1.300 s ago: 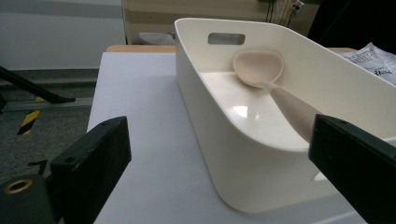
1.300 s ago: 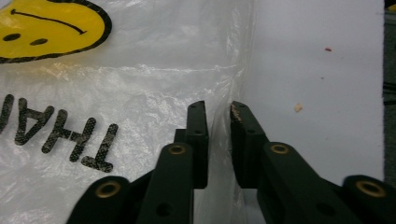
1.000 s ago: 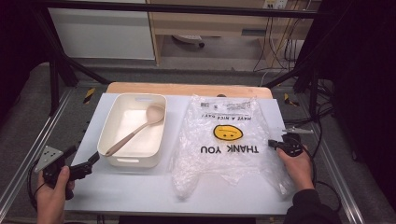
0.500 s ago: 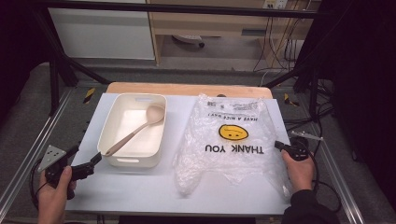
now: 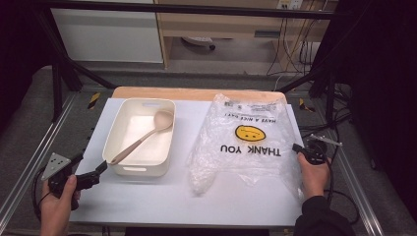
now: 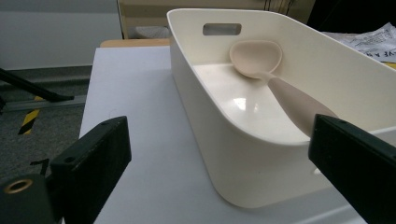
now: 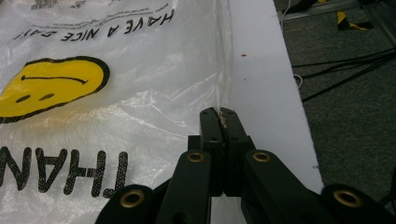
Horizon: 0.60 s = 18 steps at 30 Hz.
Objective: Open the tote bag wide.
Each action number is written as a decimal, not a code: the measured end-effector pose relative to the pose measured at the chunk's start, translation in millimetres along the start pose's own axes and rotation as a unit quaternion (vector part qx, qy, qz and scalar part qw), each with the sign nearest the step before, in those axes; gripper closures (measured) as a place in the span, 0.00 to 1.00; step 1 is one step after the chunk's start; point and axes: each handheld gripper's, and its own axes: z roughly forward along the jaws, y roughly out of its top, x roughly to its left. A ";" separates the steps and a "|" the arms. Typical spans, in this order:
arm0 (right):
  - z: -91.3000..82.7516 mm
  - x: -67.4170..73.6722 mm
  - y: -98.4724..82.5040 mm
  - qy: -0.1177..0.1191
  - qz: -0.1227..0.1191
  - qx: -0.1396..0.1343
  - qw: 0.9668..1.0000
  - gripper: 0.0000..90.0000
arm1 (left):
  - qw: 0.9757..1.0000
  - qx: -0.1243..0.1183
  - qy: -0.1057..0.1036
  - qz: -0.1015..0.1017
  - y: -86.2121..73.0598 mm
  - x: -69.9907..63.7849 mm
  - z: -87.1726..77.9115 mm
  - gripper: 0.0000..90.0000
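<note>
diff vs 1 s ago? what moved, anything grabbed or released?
The right gripper drifted slightly toward the table's right edge, jaws shut at the side edge of the plastic bag; whether film is pinched is unclear. Nothing visibly grabbed or released. The left gripper, open beside the tub, the spoon and the bag stayed put.

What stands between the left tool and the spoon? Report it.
The white tub's near wall stands between the open left tool and the spoon. The spoon's handle leans up to that wall's rim, and nothing visible covers it from above.
</note>
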 end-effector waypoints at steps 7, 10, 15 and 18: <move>-7.9 5.5 -4.7 0.003 -0.022 0.005 1.000 0.85 | 1.000 -0.001 0.001 0.001 -0.3 -1.0 0.1 0.06; -14.3 7.4 -2.7 -0.003 -0.039 0.001 0.999 0.61 | 1.000 -0.003 0.003 0.001 -0.3 -0.9 -0.3 0.06; -29.2 10.3 1.9 0.000 -0.057 -0.014 0.998 0.32 | 1.000 -0.005 0.005 0.000 -0.3 0.0 -1.5 0.06; -41.7 18.3 3.5 0.003 -0.086 -0.034 0.996 0.23 | 1.000 -0.004 0.004 0.001 -0.3 -0.2 -0.8 0.06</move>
